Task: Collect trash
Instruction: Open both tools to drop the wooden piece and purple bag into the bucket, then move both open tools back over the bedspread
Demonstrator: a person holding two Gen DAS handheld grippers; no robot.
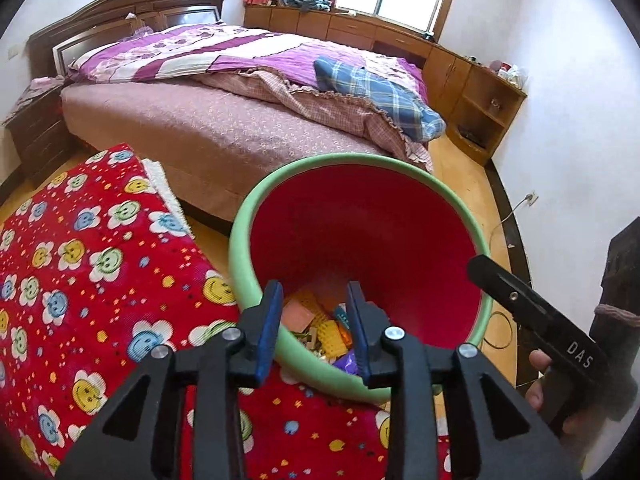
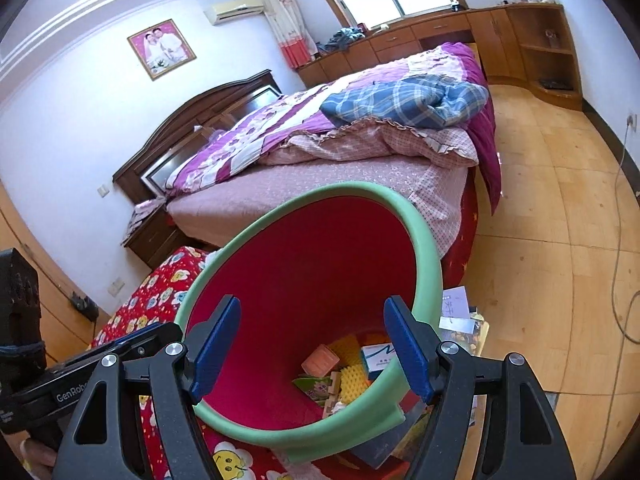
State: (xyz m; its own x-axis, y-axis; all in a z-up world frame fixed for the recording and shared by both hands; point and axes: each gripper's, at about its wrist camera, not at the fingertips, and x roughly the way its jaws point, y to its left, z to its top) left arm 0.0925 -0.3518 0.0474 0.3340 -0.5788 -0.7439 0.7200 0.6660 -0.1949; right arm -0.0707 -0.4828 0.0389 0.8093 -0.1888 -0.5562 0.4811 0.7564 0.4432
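A bin with a green rim (image 1: 256,204) and a red inside stands on the flowered red rug (image 1: 80,272), also in the right wrist view (image 2: 428,248). Trash lies at its bottom: an orange box (image 2: 320,360), a blue-white box (image 2: 378,356), yellow foam (image 2: 352,376) and paper scraps (image 1: 320,328). My left gripper (image 1: 316,324) is open and empty just above the bin's near rim. My right gripper (image 2: 312,348) is wide open and empty over the bin's mouth. The right gripper's body shows in the left wrist view (image 1: 532,312).
A bed (image 1: 224,112) with purple bedding and a blue plaid pillow (image 1: 380,92) stands behind the bin. Papers (image 2: 456,304) lie on the wooden floor (image 2: 560,240) right of the bin. Wooden cabinets (image 1: 472,76) line the far wall. A cable (image 2: 620,240) runs along the floor.
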